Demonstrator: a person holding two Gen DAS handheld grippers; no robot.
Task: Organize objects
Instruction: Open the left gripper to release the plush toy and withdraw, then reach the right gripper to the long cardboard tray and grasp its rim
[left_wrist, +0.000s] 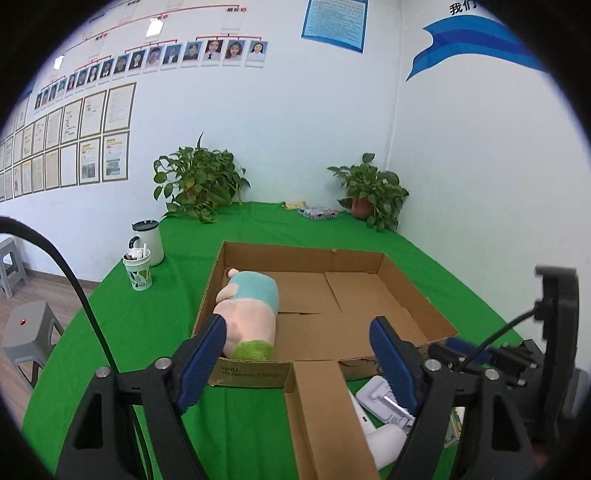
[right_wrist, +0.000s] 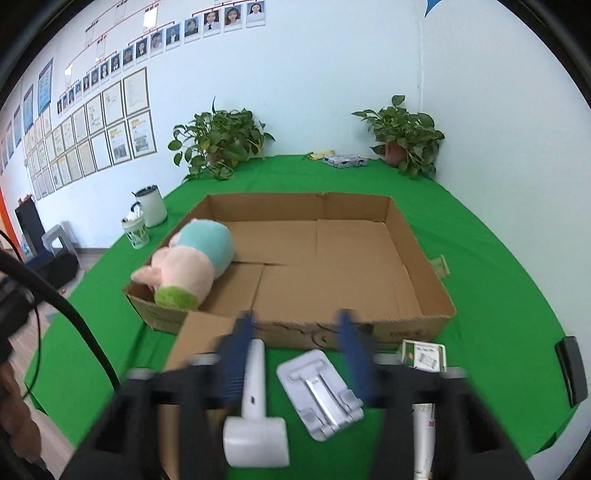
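An open cardboard box (left_wrist: 402, 280) (right_wrist: 417, 254) sits on the green table. A pink and teal plush toy (left_wrist: 251, 310) (right_wrist: 192, 258) lies in its left end. My left gripper (left_wrist: 299, 354) is open and empty above the box's near wall. My right gripper (right_wrist: 295, 354) is open and empty, blurred, above a white handheld device (right_wrist: 255, 406) (left_wrist: 380, 439) and a white phone stand (right_wrist: 317, 391) (left_wrist: 380, 398) lying in front of the box. A small white and green carton (right_wrist: 424, 356) and a white tube (right_wrist: 424, 435) lie to the right.
A folded-out box flap (left_wrist: 325, 417) (right_wrist: 199, 332) lies by the near wall. A white mug (left_wrist: 149, 242) and a paper cup (left_wrist: 138, 271) stand at the left. Two potted plants (left_wrist: 199, 181) (left_wrist: 373, 192) and a small pack (left_wrist: 317, 212) are at the back.
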